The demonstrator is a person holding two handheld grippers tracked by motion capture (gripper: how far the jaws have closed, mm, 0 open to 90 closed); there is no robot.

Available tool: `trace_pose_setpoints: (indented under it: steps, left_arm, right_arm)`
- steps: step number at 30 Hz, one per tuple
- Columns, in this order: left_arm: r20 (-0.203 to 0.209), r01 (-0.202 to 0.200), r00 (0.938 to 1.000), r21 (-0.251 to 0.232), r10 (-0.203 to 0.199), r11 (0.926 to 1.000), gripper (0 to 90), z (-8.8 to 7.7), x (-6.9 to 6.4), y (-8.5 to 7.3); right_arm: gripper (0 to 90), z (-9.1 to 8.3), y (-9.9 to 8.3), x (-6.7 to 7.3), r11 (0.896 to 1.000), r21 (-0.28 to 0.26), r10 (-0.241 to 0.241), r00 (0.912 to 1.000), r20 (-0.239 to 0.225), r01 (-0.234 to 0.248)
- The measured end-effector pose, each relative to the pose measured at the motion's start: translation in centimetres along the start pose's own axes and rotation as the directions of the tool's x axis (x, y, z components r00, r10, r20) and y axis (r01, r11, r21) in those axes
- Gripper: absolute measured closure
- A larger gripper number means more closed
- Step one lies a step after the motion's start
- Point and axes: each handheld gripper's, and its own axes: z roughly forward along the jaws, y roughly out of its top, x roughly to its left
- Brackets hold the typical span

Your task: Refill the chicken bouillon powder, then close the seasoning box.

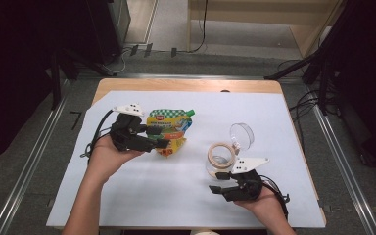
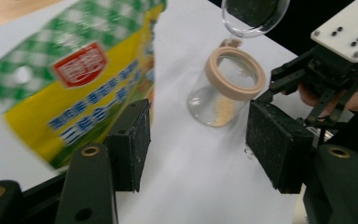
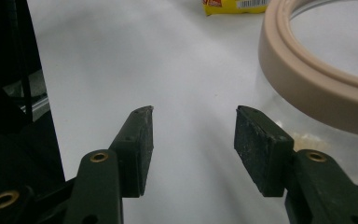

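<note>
The pouch (image 1: 169, 131) is lying unheld beside the left gripper (image 1: 162, 137), its fingers apart; the jar (image 1: 220, 160) is standing open, unfilled, near the right gripper (image 1: 218, 182), fingers also apart.

Even overhead light falls on the white table (image 1: 186, 196), with dark surroundings and faint shadows. The pouch (image 2: 74, 88) looks smeared, probably by motion. Near jaws in the right gripper view are slightly soft.

The pouch (image 1: 169, 129) lies left of the jar (image 1: 220, 159), whose hinged lid (image 1: 241, 134) stands open behind it.
</note>
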Motion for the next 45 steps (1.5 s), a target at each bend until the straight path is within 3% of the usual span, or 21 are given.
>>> trace_pose_setpoints:
  steps: [11, 17, 24, 31, 42, 45]
  left_arm:
    - [-0.052, 0.054, 0.9972, -0.007, -0.054, 0.9985, 40.6, -1.7, 2.3, -1.6]
    - [-0.067, 0.067, 0.9954, -0.015, -0.068, 0.9976, 40.7, -1.8, 3.1, -2.1]
    - [-0.065, 0.088, 0.994, -0.012, -0.088, 0.9961, 41.2, -0.1, 4.8, -2.9]
    - [-0.065, 0.077, 0.9949, -0.001, -0.077, 0.9971, 42.0, 2.0, 5.1, -2.9]
    - [-0.044, 0.077, 0.9961, -0.013, -0.077, 0.997, 53.1, 4.2, 5.0, -2.3]
    - [-0.016, 0.089, 0.9959, -0.034, -0.089, 0.9955, 61.2, 4.6, 5.1, -2.2]
  right_arm:
    - [48.1, 0.3, 0.1, 0.1, 1.0, 0.006, -0.009, 0.9999, -0.005, 0.009]
    - [48.3, 0.4, 0.1, 0.1, 1.0, 0.01, -0.006, 1.0, -0.002, 0.006]
    - [48.5, 0.9, 0.2, 0.3, 1.0, 0.021, -0.018, 0.9997, -0.016, 0.018]
    - [48.9, 1.1, 0.3, 0.5, 0.999, 0.019, -0.026, 0.9994, -0.023, 0.027]
    - [49.4, 2.2, 0.3, 1.5, 0.998, 0.039, -0.051, 0.9976, -0.046, 0.053]
    - [49.4, 2.8, 0.2, 2.1, 0.997, 0.052, -0.059, 0.9968, -0.055, 0.062]
